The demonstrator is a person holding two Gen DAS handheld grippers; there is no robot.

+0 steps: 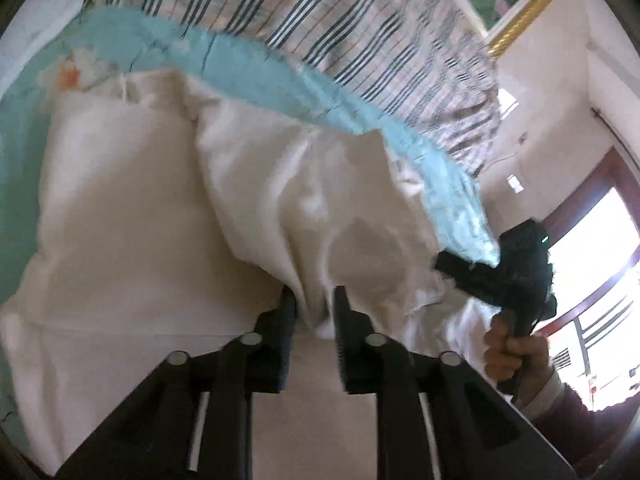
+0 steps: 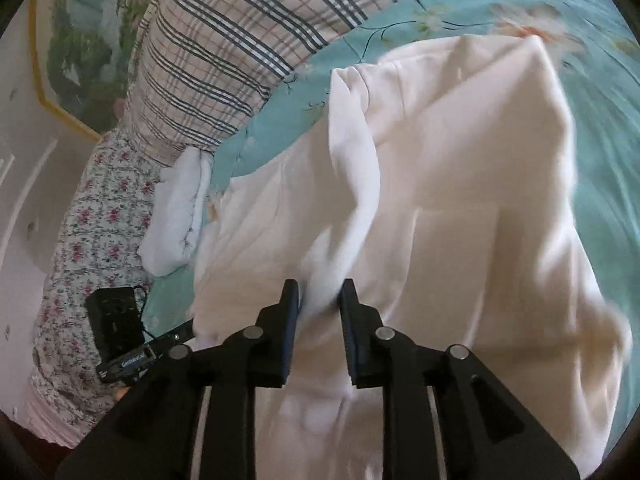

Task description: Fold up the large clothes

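A large cream garment (image 1: 132, 216) lies spread on a turquoise floral bed sheet (image 1: 256, 64). One bunched fold of it rises into my left gripper (image 1: 314, 300), whose jaws are shut on the cloth. In the right wrist view a raised ridge of the same garment (image 2: 460, 184) runs up between the fingers of my right gripper (image 2: 320, 296), which is shut on it. In the left wrist view my right gripper (image 1: 444, 266) shows at the garment's right edge, held by a hand (image 1: 516, 352). The left gripper's black body (image 2: 116, 320) is visible at the garment's left edge.
A plaid quilt (image 2: 224, 52) is piled at the far side of the bed. A small folded white cloth (image 2: 176, 216) lies beside the garment. A floral bedspread (image 2: 92, 240) hangs off the bed edge. A bright doorway (image 1: 596, 264) and a framed picture (image 2: 84, 40) mark the walls.
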